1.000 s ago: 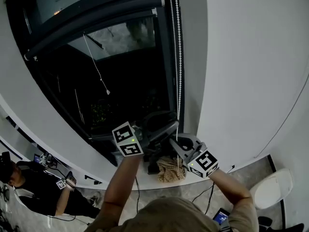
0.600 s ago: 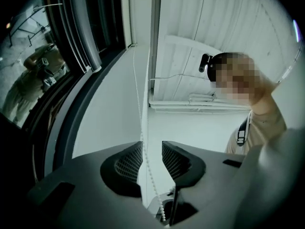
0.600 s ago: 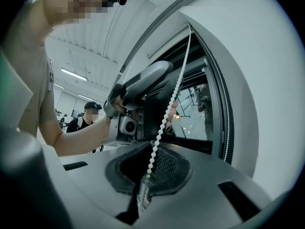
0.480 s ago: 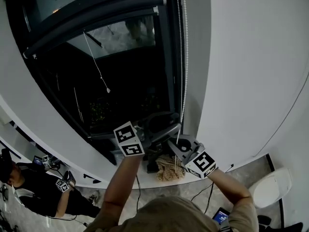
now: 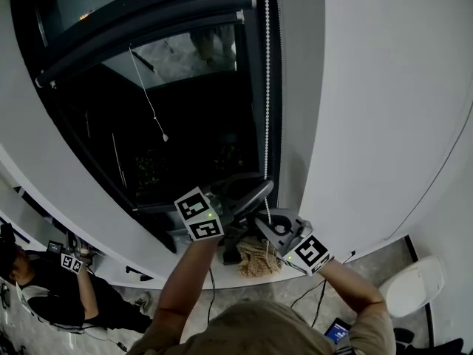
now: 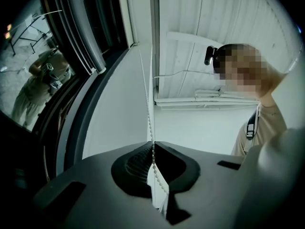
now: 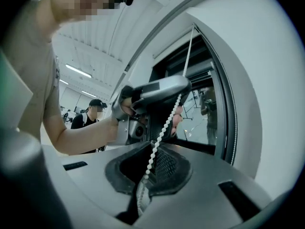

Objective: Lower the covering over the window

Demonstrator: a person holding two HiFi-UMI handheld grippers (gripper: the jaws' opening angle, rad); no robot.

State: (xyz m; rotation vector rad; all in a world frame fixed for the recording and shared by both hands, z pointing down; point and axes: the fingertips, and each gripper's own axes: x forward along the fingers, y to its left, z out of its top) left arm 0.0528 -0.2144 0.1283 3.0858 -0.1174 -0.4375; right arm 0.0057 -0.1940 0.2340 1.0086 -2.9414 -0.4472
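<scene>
- Roller blind (image 5: pixel 140 39): rolled up along the 12 o'clock edge of the dark window (image 5: pixel 185 139), with the glass below it uncovered.
- Bead chain (image 5: pixel 267 87): hangs down the window's 3 o'clock side, just beside the white wall (image 5: pixel 369 124).
- Left gripper (image 5: pixel 261 191): its jaws have just been closing and now pinch the bead chain at their tips.
- Right gripper (image 5: pixel 260 222): sits at 6 o'clock of the left gripper, near it. Its jaws are clamped on the same chain lower down.

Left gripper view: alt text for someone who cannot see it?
The hand-held gripper has just closed its jaws on a white bead chain hanging beside a dark window; a person in a beige shirt stands at right.
</scene>
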